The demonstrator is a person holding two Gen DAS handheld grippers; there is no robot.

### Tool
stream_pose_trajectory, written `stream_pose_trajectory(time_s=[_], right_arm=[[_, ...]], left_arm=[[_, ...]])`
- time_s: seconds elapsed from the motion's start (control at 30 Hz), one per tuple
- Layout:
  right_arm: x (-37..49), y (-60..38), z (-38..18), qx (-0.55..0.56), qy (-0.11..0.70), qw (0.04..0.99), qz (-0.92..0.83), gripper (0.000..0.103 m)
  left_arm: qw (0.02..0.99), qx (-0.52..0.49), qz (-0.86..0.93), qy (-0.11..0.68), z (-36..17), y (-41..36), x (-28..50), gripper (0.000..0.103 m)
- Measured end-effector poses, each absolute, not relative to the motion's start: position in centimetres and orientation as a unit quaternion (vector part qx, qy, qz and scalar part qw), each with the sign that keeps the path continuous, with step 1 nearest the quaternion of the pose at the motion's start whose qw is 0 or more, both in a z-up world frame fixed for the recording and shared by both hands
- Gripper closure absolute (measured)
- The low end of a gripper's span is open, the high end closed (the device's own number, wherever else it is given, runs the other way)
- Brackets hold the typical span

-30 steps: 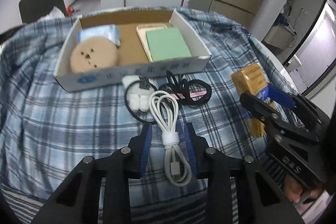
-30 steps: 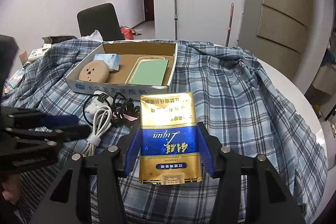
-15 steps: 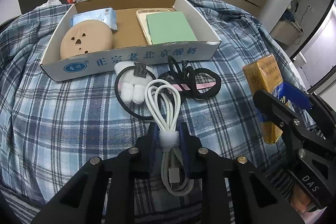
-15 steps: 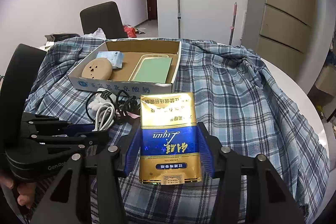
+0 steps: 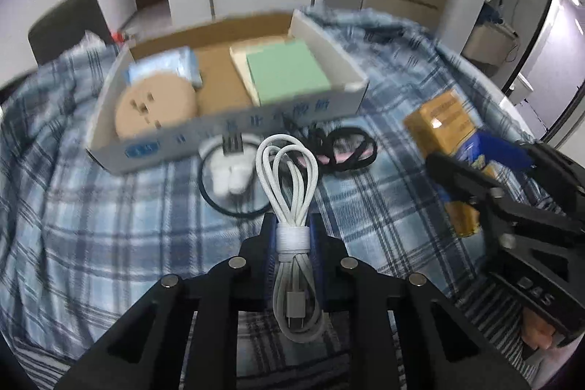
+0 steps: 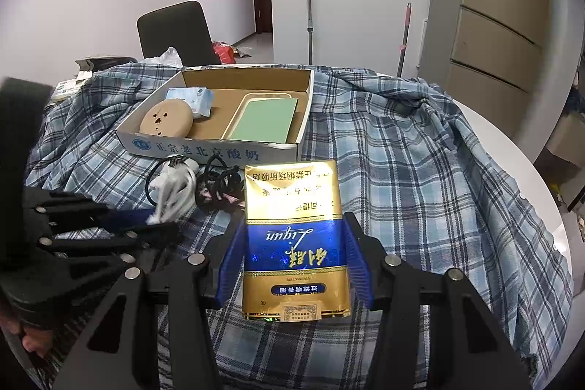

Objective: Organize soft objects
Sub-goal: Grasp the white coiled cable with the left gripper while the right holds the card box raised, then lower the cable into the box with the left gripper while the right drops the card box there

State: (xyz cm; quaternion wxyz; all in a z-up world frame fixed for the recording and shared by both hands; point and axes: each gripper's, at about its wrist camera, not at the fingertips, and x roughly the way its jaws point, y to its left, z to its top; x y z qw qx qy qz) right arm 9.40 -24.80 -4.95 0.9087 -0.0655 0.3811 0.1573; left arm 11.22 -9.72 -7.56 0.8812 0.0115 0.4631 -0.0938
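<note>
Pinching the white charging cable (image 5: pixel 292 236) at its wrap band, the left gripper (image 5: pixel 292 240) holds the coil above the plaid cloth (image 5: pixel 91 207), just before the cardboard box (image 6: pixel 212 148). The right gripper (image 6: pixel 294 254) clamps a gold-and-blue pack (image 6: pixel 295 243) reading "Liqun", upside down. The box front carries Chinese print, blurred in the left view. Black hair ties (image 5: pixel 347 152) lie partly hidden behind the cable loops.

Both wrist views look low, close, toward the shared cardboard box (image 5: pixel 226 130) (image 6: pixel 204 148).
</note>
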Motion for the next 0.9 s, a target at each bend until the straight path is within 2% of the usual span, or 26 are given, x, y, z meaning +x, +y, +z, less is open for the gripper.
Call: stream_pose_trajectory(time_s=[0.3,0.53,0.67,0.9], right_arm=[[8.6,-25.0,-4.3,-0.057,0.356,0.915,0.179,0.053],[7.9,-24.2,-2.4,-0.069,0.328,0.926,0.173,0.053],[8.7,-23.3,-0.1,-0.060,0.325,0.927,0.178,0.053],[11.6,-20.3,6.1,-0.054,0.262,0.948,0.172,0.052]], left_arm=[[0.926,-0.001,-0.101,0.364,-3.2,-7.5,7.6,0.085],[0.957,0.006,-0.084,0.277,2.4,-6.4,6.1,0.085],[0.964,-0.002,-0.076,0.256,5.4,-5.7,7.3,0.085],[0.976,-0.038,-0.045,0.211,9.7,-4.0,10.7,0.085]])
